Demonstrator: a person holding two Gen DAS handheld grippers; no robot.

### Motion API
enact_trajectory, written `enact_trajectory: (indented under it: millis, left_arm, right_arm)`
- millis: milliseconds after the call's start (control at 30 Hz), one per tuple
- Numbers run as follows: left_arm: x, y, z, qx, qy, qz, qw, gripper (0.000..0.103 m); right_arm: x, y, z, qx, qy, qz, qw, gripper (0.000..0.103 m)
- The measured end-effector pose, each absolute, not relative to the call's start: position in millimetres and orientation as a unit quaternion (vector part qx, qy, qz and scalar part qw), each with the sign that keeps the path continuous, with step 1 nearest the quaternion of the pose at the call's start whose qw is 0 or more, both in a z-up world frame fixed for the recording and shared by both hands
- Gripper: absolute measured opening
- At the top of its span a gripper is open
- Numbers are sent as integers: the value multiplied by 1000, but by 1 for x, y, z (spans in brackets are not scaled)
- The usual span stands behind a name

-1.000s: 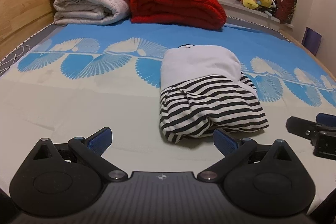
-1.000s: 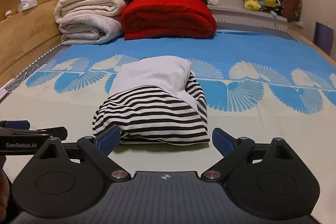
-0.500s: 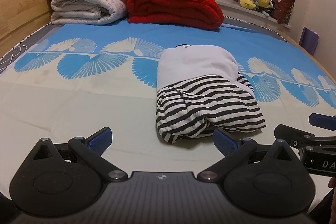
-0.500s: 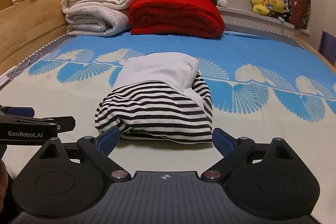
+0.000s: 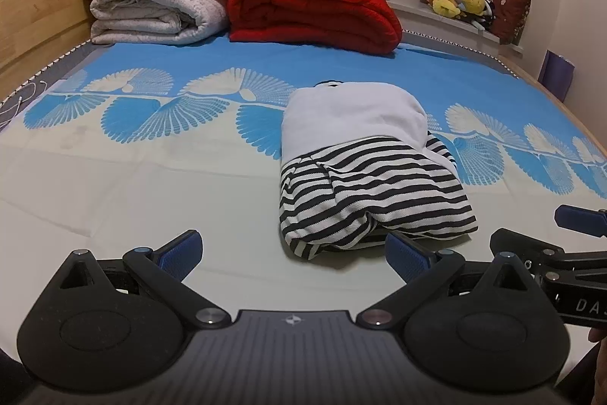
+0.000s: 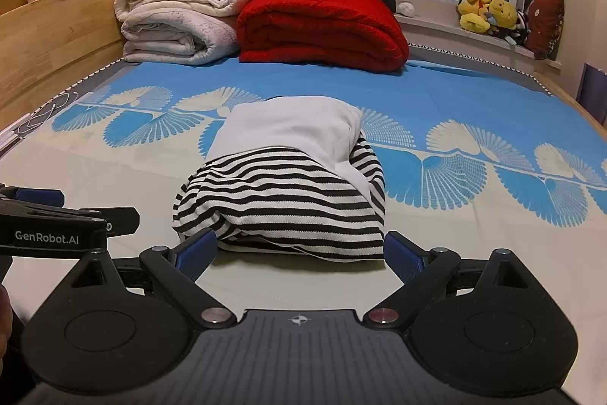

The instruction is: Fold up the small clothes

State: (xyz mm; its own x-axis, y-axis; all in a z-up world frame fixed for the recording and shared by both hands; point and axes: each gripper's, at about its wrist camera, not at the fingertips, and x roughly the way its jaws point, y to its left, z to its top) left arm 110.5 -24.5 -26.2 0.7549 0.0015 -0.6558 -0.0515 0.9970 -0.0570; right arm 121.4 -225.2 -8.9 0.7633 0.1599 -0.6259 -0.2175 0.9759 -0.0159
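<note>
left gripper (image 5: 291, 249): jaws wide apart, holding nothing, low over the bed sheet (image 5: 132, 192). Seen from the right wrist view it sits off to the left of the right jaws, level with them.
garment (image 5: 364, 166): small black-and-white striped piece with a plain white part on top, already bundled into a compact fold. It lies ahead of the left jaws and off to their right; the near hem is just beyond the right fingertip of that gripper.
near hem: loose striped corner sags at the front left, with a layer peeking out underneath. Fold looks lumpy, not flat.
right gripper (image 6: 299, 249): jaws wide apart, empty. The garment (image 6: 284, 185) sits dead ahead, its near edge just past and between the two fingertips; whether the left pad touches the cloth is hard to tell.
step in hand: judged as squaring up or making the last fold on the bundle.
how to do well: bring the left jaws rightward to the sagging corner, right jaws to the opposite near corner, pinch all layers not just the top one, lift low and together, lay the striped half over the white part, then press flat.
risk: grabbing the sheet along with the hem; uneven lift would unroll the bundle.
beyond: red blanket (image 6: 322, 25) and white folded bedding (image 6: 178, 21) far ahead of both jaws, well apart from the work.
</note>
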Motion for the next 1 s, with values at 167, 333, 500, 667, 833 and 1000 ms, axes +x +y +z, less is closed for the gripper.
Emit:
enact_trajectory:
  millis: [167, 333, 500, 667, 833, 1000]
  left_arm:
    - [111, -25, -26, -37, 349, 15, 936, 102]
    - [111, -25, -25, -37, 348, 13, 937, 102]
    - [111, -25, -25, -35, 348, 14, 937, 102]
    - [111, -25, -25, -35, 348, 13, 937, 102]
    - [111, -25, -25, -36, 348, 13, 937, 102]
    - [111, -25, -25, -35, 348, 12, 937, 102]
  right_arm:
    - [121, -225, -9, -44, 329, 101, 938, 95]
    - [121, -225, -7, -47, 327, 103, 938, 95]
    - [121, -224, -7, -48, 326, 104, 938, 95]
    - [120, -224, -7, -49, 326, 104, 939, 95]
    - [121, -224, -7, -49, 325, 105, 939, 95]
    - [121, -224, -7, -49, 325, 104, 939, 95]
